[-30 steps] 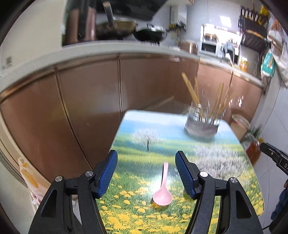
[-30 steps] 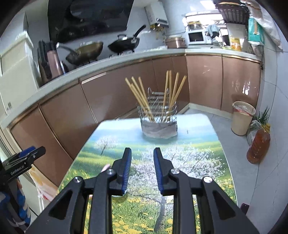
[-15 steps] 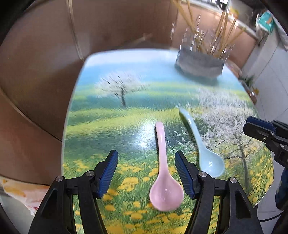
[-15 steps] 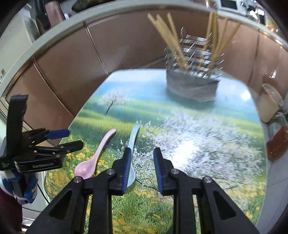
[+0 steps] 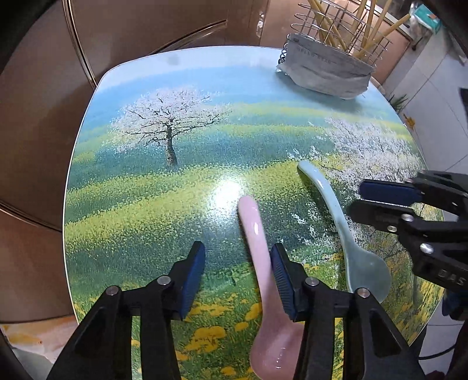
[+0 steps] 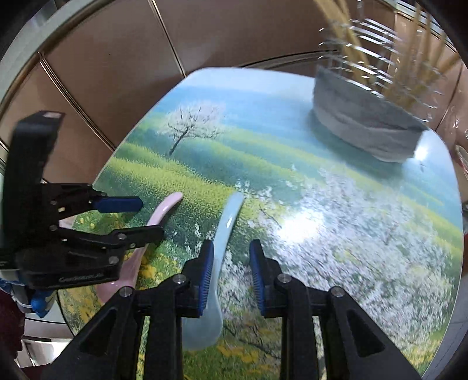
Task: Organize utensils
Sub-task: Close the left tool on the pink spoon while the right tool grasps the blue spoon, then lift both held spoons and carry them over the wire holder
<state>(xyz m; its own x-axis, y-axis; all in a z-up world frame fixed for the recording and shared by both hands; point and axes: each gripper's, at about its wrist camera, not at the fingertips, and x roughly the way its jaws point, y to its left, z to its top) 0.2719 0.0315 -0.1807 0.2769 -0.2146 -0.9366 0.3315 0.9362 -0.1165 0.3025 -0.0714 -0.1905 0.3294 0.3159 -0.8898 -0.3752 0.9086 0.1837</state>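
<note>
- Left gripper (image 5: pixel 237 280): jaws spread wide and low over the near part of the table (image 5: pixel 146 204). Nothing is clamped. The handle of the pink spoon (image 5: pixel 259 263) runs up between the blue pads, lying just beside the right-hand pad; contact cannot be confirmed.
- Pink spoon: lies flat on the table, bowl nearest the camera at the near edge, handle pointing away toward the middle of the table.
- Right gripper (image 6: pixel 231 264): jaws parted, gap narrower than the left's, low over the table. The handle of the light blue spoon (image 6: pixel 218 257) passes along the inner face of its left pad; the right pad stands clear of it. No grip is made.
- Light blue spoon (image 5: pixel 342 225): flat on the table, just to the right of the pink spoon and apart from it, bowl toward the near edge, handle angled away.
- Table: glossy top printed with a meadow and blossoming trees, with a bright glare patch mid-surface.
- Far end of the table: a wire utensil holder (image 5: pixel 327 67) with a grey band around its base, standing upright and holding several wooden chopsticks (image 5: pixel 377 26). It stands well apart from both spoons.
- Beyond the table: brown cabinet doors (image 5: pixel 146 23).
</note>
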